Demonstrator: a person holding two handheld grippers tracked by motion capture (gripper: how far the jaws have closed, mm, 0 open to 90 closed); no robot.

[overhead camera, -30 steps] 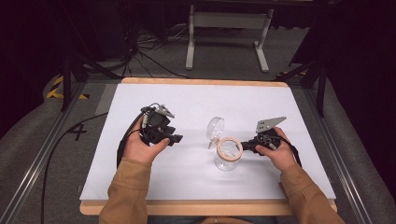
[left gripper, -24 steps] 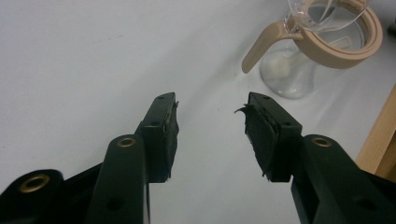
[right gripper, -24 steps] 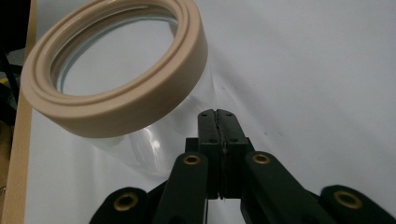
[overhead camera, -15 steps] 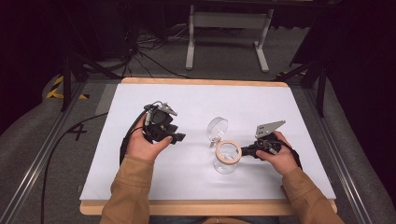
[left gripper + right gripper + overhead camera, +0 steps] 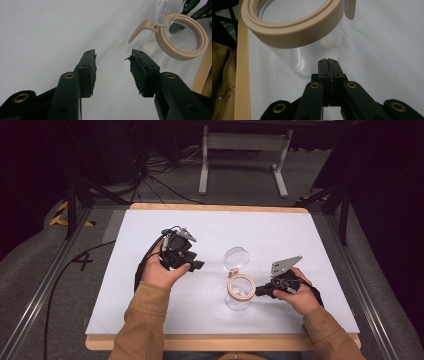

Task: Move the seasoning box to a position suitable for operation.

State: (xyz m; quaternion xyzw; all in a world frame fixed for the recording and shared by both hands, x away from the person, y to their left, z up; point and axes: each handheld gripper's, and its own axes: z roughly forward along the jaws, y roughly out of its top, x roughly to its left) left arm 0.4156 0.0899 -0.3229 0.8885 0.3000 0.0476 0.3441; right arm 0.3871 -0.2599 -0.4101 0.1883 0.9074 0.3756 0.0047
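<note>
A clear jar (image 5: 239, 296) with a beige ring rim (image 5: 241, 287) stands near the table's middle, its clear lid (image 5: 236, 258) flipped open behind it. My right gripper (image 5: 258, 292) is shut with nothing between its jaws, and its tips are close against the jar's right side. In the right gripper view the shut gripper (image 5: 329, 62) points at the jar's glass wall (image 5: 309, 58) below the beige rim (image 5: 294, 27). My left gripper (image 5: 199, 265) is open and empty, left of the jar. In the left gripper view the open gripper (image 5: 112, 62) faces the rim (image 5: 181, 37) and its beige tab (image 5: 138, 30).
The white tabletop (image 5: 150, 310) has a wooden edge (image 5: 220, 341) at the front. Cables and a metal stand (image 5: 244, 150) lie on the floor beyond the far edge. A black cable (image 5: 65, 275) trails off the table's left side.
My right gripper has drawn toward the near edge and slightly left, staying at the jar's side. The jar's rim sits a little nearer. My left gripper has edged right toward the jar.
</note>
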